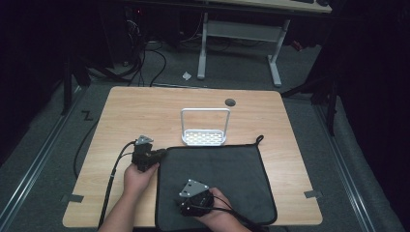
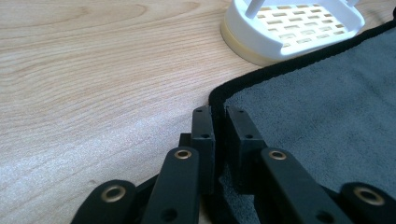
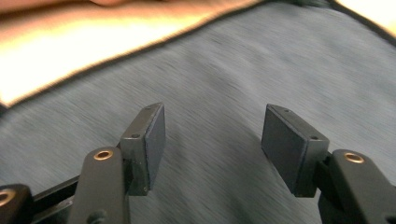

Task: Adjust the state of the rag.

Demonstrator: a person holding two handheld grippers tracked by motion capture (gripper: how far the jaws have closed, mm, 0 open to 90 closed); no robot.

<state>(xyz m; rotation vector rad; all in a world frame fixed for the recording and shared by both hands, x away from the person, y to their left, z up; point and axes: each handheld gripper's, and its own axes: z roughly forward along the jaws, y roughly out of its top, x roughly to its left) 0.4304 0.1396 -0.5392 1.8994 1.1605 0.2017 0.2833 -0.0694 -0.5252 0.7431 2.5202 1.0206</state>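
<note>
Room: dark floor, cables and a second desk's white legs lie beyond your wooden table (image 1: 145, 104).
Cloth: the grey cloth (image 1: 227, 174) lies flat on the near right part of the table, its black-bound edge running just in front of the white rack (image 1: 204, 126).
Left gripper (image 1: 157, 155): you have it at the cloth's far left corner; in the left gripper view (image 2: 218, 135) its jaws stand almost shut, nipping the black hem at that corner.
Right gripper (image 1: 186, 205): it hovers low over the near middle of the cloth; in the right gripper view (image 3: 212, 140) its jaws stand wide apart with bare cloth between them, holding nothing.
Risk, thin bite: your left jaws pinch little more than the hem, so a quick pull could probably slip the corner free.
Risk, rack: lift or swing that corner forward and the cloth may brush the rack and push it, since the two sit just beside each other.
Risk, right grasp: closing on flat fabric may catch nothing, or bunch a fold in the middle instead of an edge.
</note>
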